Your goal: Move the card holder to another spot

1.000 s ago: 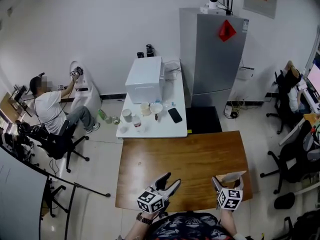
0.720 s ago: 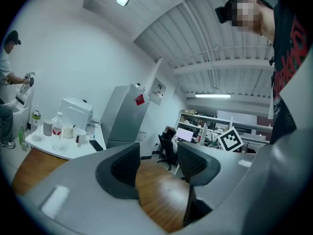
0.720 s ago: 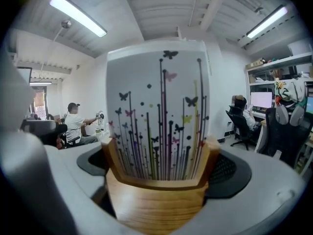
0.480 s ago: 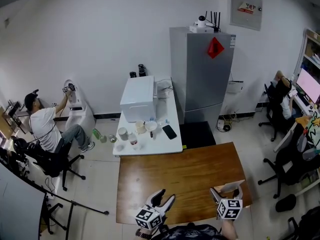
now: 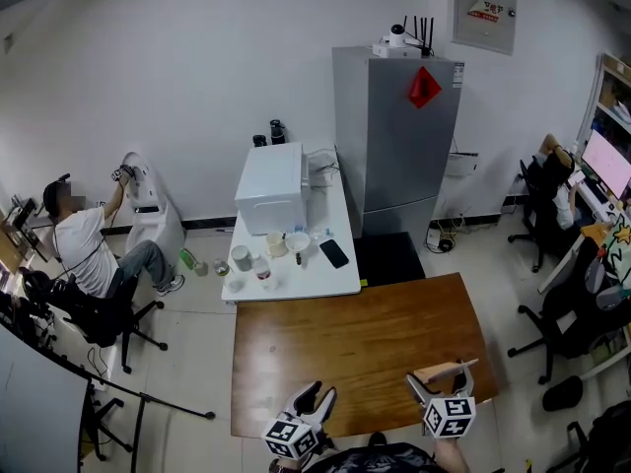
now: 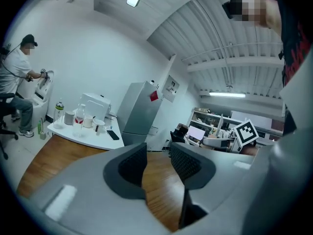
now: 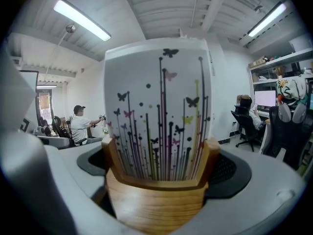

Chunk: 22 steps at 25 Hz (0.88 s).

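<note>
The card holder (image 7: 157,199) is a small wooden stand with a white card (image 7: 159,106) printed with butterflies and thin coloured stems. My right gripper (image 7: 159,173) is shut on its wooden base, with a pad on each side. In the head view the card holder (image 5: 446,370) hangs in the right gripper (image 5: 442,376) over the near right corner of the brown wooden table (image 5: 355,333). My left gripper (image 5: 315,398) hovers over the table's near edge. Its jaws (image 6: 157,163) are closing, a narrow gap remains, and nothing is between them.
A white side table (image 5: 325,282) beyond the wooden one carries cups, a phone (image 5: 333,253) and a white box (image 5: 268,187). A grey fridge (image 5: 394,146) stands behind it. A person (image 5: 84,254) sits at the left, and office chairs (image 5: 572,313) stand at the right.
The left gripper's jaws have drawn in from wide apart to a narrow gap. Both grippers sit lower in the head view. The right gripper still holds the card holder.
</note>
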### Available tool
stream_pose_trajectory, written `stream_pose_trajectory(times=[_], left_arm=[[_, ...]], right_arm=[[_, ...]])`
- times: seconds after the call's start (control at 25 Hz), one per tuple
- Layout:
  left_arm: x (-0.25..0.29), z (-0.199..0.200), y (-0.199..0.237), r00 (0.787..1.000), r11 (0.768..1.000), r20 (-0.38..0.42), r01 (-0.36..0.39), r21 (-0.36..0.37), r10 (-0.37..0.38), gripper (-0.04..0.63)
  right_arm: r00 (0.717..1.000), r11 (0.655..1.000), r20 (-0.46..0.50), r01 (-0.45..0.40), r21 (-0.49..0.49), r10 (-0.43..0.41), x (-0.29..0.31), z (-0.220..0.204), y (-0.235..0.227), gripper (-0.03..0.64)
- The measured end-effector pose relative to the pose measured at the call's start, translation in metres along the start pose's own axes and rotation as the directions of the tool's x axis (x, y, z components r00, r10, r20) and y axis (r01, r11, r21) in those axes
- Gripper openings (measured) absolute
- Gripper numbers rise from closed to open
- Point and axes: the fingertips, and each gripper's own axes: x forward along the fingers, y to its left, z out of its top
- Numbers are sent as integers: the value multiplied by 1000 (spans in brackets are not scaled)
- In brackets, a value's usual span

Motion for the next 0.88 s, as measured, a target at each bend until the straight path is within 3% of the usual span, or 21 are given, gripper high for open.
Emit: stream_pose_trajectory(times=[0.28,0.44,0.64,0.88], left_arm=[[-13,-4,11,1000,1000,1,-22,-22,22,150],[-33,-11,22,997,994,4,-79,-70,80,150],[-71,-14,47,984,981,27,-170,-94,174,150],[-140,-36,83,952,944,17,-300,-138,305,150]], right_arm=[[993,993,32,-110,-39,111,1,21,46,574],[976,974,5,-216,-65,216,10,20,91,574],[930,923,-41,-368,-111,366,46,-6,163,574],[867,841,-95,-498,-210,490,110,-62,252,574]])
